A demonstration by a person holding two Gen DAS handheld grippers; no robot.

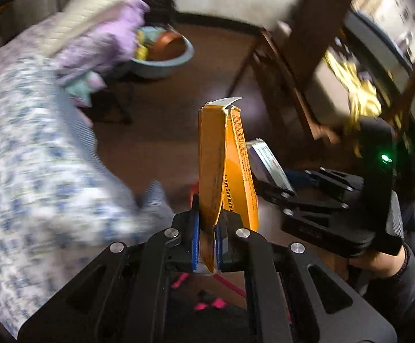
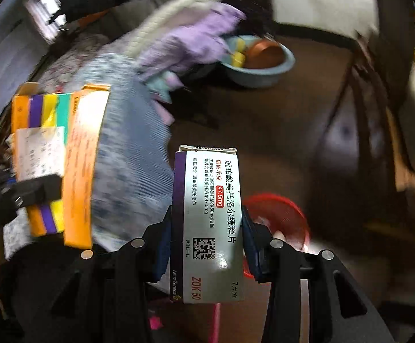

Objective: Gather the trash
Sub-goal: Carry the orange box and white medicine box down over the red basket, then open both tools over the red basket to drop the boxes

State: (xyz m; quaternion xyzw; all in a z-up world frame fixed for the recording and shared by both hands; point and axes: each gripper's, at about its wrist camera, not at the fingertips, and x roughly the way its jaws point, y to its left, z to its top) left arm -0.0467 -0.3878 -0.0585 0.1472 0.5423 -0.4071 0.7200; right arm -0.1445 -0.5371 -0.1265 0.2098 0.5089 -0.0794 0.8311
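An orange carton [image 1: 224, 168] is clamped between the blue pads of the left gripper [image 1: 207, 245], whose jaws are drawn almost together on the carton's lower edge. The carton is flattened and partly split, its two orange panels spreading apart towards the top, where a torn white flap sticks out; black print runs along one panel. In the right wrist view the same carton [image 2: 84, 168] is seen at the left, showing purple, yellow and green stripes and a white label stuck on one face.

A white medicine box [image 2: 210, 223] is held upright in the right gripper [image 2: 207, 243], its jaws set wide enough to press on both long sides of the box. The box carries a purple band down its left edge, black Chinese lettering, a red "47.5mg" tag, a QR code and "ZOK 50" near its lower end. In the left wrist view this box [image 1: 267, 165] is seen just right of the orange carton, edge on.

A red mesh basket [image 2: 279, 217] lies just behind the right gripper on the brown floor [image 2: 264, 120]. Farther off, a light blue basin [image 2: 261, 65] sits beside blurred patterned bedding [image 1: 35, 157].
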